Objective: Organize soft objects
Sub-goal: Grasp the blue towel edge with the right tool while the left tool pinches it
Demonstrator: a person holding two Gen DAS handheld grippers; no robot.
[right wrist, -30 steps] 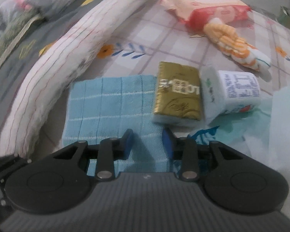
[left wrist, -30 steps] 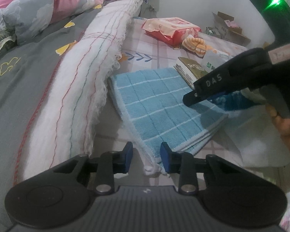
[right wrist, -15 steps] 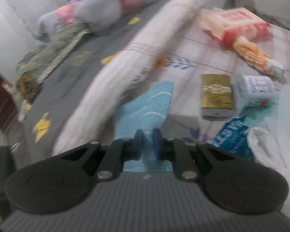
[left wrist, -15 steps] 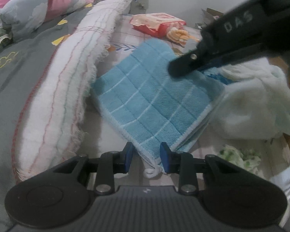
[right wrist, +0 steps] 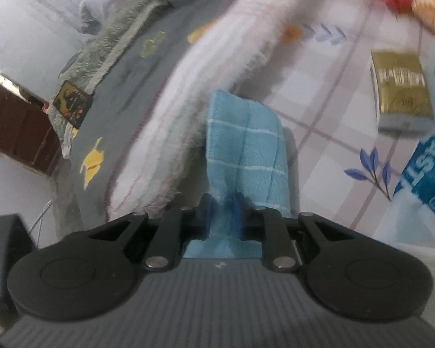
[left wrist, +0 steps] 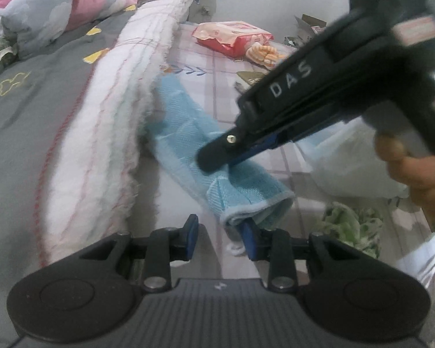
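The blue towel [right wrist: 243,145] lies folded over on the bed, just beside the long white rolled blanket [left wrist: 107,133]. The right tool [right wrist: 224,213] is clamped on its fabric; the left tool [left wrist: 220,239], narrowly parted, grips nothing, with the towel's near end touching its right pad.

R gripper [left wrist: 217,156] pinches blue towel [left wrist: 188,133] – L gripper [left wrist: 219,233] open, w/ hem near.

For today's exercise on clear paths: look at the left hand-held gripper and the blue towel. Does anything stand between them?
Nothing visible does. The left hand-held gripper has open jaws, and the blue towel's rolled end lies just ahead of its right finger. The right hand-held gripper pinches the towel farther up, not in between.
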